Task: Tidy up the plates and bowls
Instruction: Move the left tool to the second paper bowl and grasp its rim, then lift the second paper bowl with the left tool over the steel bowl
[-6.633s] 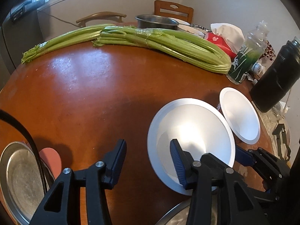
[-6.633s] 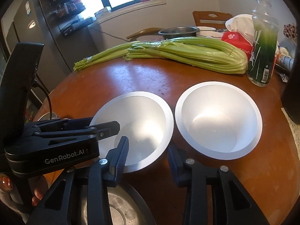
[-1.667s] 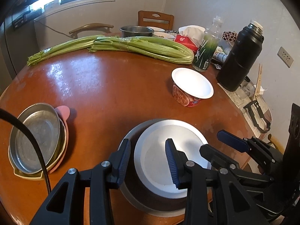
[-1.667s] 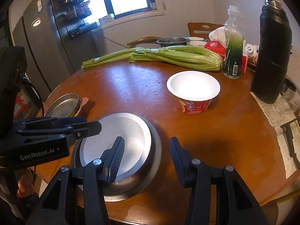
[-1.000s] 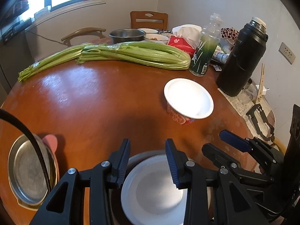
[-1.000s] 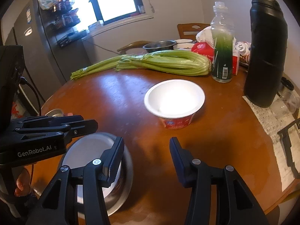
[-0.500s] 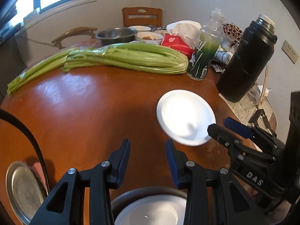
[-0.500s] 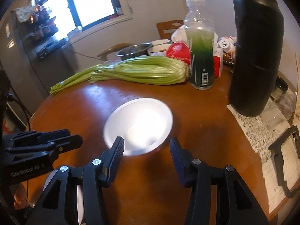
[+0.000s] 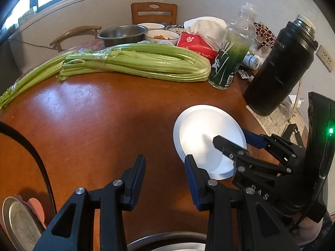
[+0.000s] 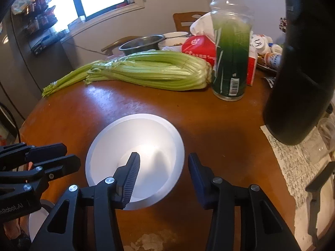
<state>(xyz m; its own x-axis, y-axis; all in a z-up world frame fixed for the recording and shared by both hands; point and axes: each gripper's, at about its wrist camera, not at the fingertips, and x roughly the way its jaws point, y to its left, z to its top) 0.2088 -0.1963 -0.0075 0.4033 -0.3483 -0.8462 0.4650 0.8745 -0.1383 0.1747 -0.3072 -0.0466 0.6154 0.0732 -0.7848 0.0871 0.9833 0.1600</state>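
A white bowl point(image 10: 136, 146) stands on the brown round table point(image 9: 94, 115); it also shows in the left wrist view point(image 9: 201, 131). My right gripper point(image 10: 163, 167) is open, with one finger inside the bowl and the other outside its right rim, straddling the near wall. My left gripper point(image 9: 165, 169) is open and empty, just left of the bowl. A steel plate holding a white bowl point(image 9: 167, 244) sits at the near edge below it. A steel dish on a pink plate point(image 9: 18, 221) lies at the near left.
Celery point(image 9: 136, 62) lies across the far side. A green bottle point(image 10: 230, 48) and a black flask point(image 10: 303, 62) stand at the right, close to the bowl. A steel pot point(image 9: 122, 32), food bowls and a red tissue pack point(image 9: 196, 41) are behind.
Both grippers moved forward toward the far white bowl. The right gripper's fingers now straddle its near wall. The stacked bowl and steel plate slid almost out of view below.
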